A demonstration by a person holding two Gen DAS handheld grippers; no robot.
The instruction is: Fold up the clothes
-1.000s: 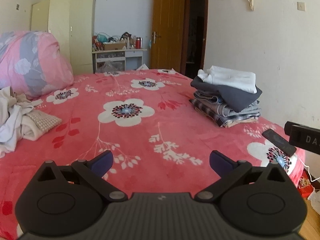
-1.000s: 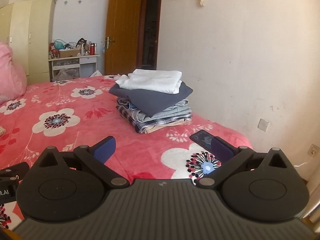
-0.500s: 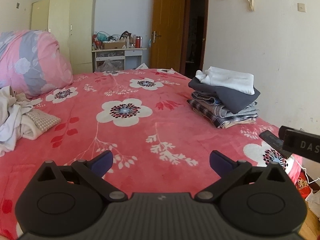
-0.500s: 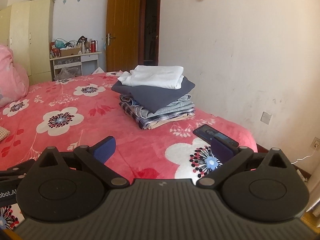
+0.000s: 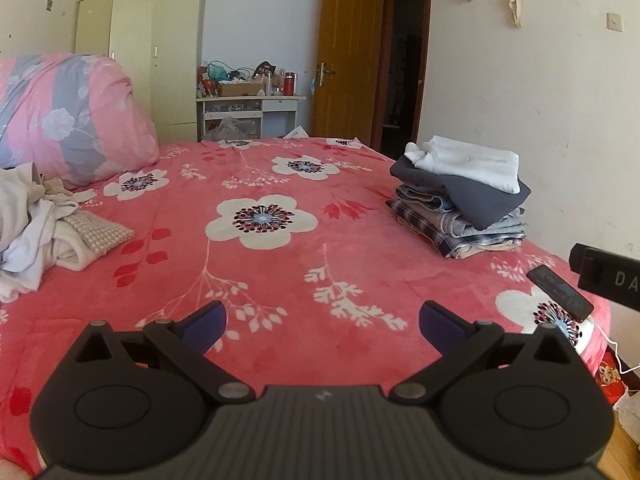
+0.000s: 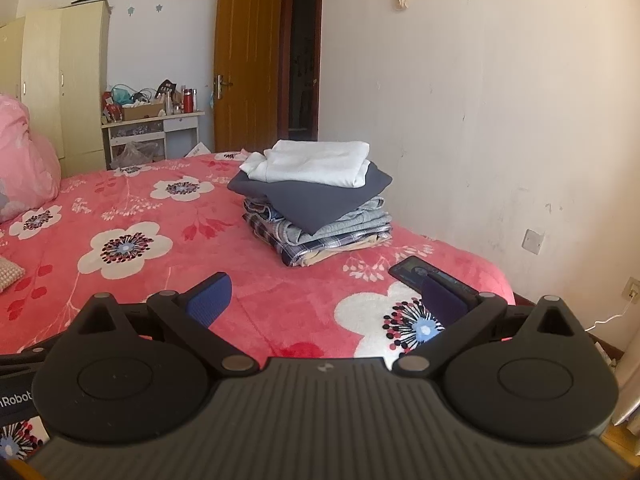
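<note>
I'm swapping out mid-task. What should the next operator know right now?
Left gripper: open, empty, over the bed.
Right gripper: open, empty, near the phone.
Done: folded stack by the wall side, white piece on top.
Left: unfolded pile at the bed's left edge, beside the pink quilt. Nothing is picked up yet.

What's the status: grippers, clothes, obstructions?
Left gripper open, empty. Right gripper open, empty. Unfolded clothes untouched; folded stack done. Phone beside right finger.
</note>
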